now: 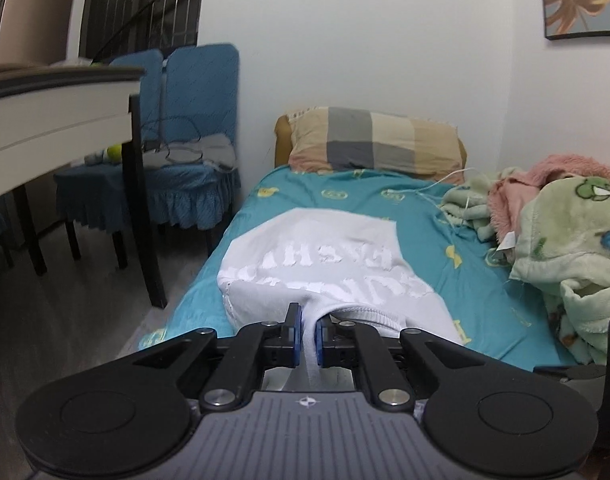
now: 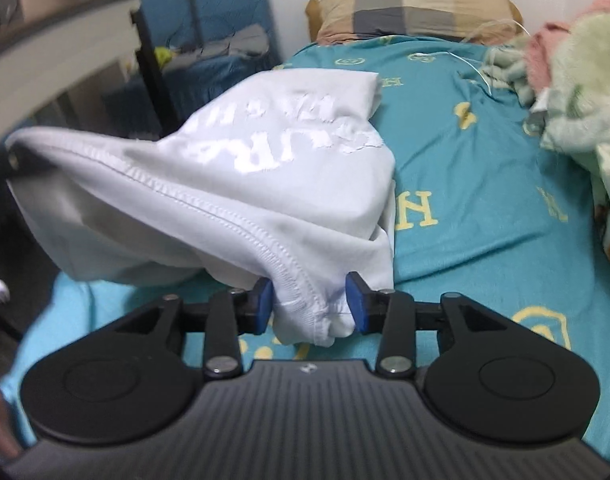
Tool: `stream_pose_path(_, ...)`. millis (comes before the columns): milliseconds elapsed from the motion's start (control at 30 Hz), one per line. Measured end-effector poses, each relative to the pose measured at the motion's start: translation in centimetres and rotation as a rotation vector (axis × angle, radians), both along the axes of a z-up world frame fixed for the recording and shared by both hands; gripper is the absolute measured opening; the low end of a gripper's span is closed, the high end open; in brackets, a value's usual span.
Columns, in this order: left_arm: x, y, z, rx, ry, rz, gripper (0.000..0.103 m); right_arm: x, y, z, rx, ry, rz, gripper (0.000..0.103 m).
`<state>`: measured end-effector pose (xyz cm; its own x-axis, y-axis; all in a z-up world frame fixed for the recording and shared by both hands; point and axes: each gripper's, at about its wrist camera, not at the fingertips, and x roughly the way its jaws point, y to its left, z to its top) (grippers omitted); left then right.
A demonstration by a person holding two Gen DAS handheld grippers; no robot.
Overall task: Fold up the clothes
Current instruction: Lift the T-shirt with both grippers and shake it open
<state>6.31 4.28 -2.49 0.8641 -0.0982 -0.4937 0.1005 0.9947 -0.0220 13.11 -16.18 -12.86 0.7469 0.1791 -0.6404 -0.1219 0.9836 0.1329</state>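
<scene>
White T-shirt (image 1: 317,252) with pale raised lettering is hanging between my two grippers over the teal bedsheet (image 1: 405,208), its far end lying on the sheet toward the pillow (image 1: 375,144). I am pinching a thin fold of its ribbed edge in my left gripper (image 1: 308,336), the blue pads (image 1: 296,334) sitting nearly together with only the cloth between them. In the right wrist view I am holding a thicker bunch of the same shirt (image 2: 233,176) in my right gripper (image 2: 309,304); its blue pads (image 2: 355,304) are standing wider apart, pressing on both sides of the gathered hem. From there the stitched edge is stretching up and to the left, where it is meeting something dark and blurred. The shirt's body is sagging in a pouch above the sheet (image 2: 485,152). A heap of green and pink blankets (image 1: 565,232) is lying along the wall side of the bed, just beside the shirt. Blue-covered chairs (image 1: 185,128) are standing by a white table (image 1: 57,120) to the left of the bed.
</scene>
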Motion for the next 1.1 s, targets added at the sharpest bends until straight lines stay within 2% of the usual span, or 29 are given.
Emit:
stream_pose_path(67, 0.3, 0.0, -0.5, 0.008, 0.018, 0.001, 0.008, -0.2, -0.6, 0.3, 0.017, -0.042, -0.039, 0.037)
stream_pose_path(100, 0.5, -0.1, -0.7, 0.014, 0.028, -0.004, 0.008, -0.3, -1.1, 0.7, 0.042, -0.057, -0.056, 0.022)
stream_pose_path(233, 1.0, -1.0, -2.1, 0.072, 0.06, -0.029, 0.01, -0.9, -2.7, 2.0, 0.162, -0.095, -0.092, 0.015)
stream_pose_path(300, 1.3, -1.4, -2.9, 0.1, 0.08, -0.038, 0.016, -1.2, -3.4, 2.6, 0.224, -0.112, -0.103, 0.015)
stream_pose_path(400, 1.4, -2.2, -4.0, 0.154, 0.103, -0.06, 0.034, -1.6, -4.4, 3.5, 0.305, -0.133, -0.113, 0.014)
stream_pose_path(467, 1.3, -3.2, -4.5, 0.208, 0.093, -0.074, 0.056, -1.7, -4.5, 3.8, 0.333, -0.14, -0.105, 0.014)
stream_pose_path(533, 1.1, -4.4, -5.1, 0.267, 0.076, -0.088, 0.069, -1.7, -4.7, 4.1, 0.359, -0.143, -0.096, 0.014)
stream_pose_path(633, 1.4, -6.4, -5.9, 0.31, 0.055, -0.103, 0.076, -1.8, -5.0, 4.4, 0.397, -0.147, -0.085, 0.014)
stream_pose_path(700, 1.8, -7.4, -6.4, 0.315, 0.042, -0.05, 0.078, -1.9, -5.2, 4.6, 0.42, -0.153, -0.081, 0.014)
stream_pose_path(833, 3.0, -8.0, -7.1, 0.263, 0.024, 0.177, 0.078, -2.2, -5.6, 4.9, 0.445, -0.186, -0.091, 0.015)
stream_pose_path(967, 2.6, -8.0, -6.9, 0.226, -0.021, 0.357, 0.079, -2.6, -5.7, 5.2, 0.426, -0.234, -0.112, 0.015)
stream_pose_path(1100, 1.6, -6.6, -6.9, 0.164, 0.03, 0.514, 0.081, -2.8, -5.6, 5.2, 0.37, -0.264, -0.154, 0.015)
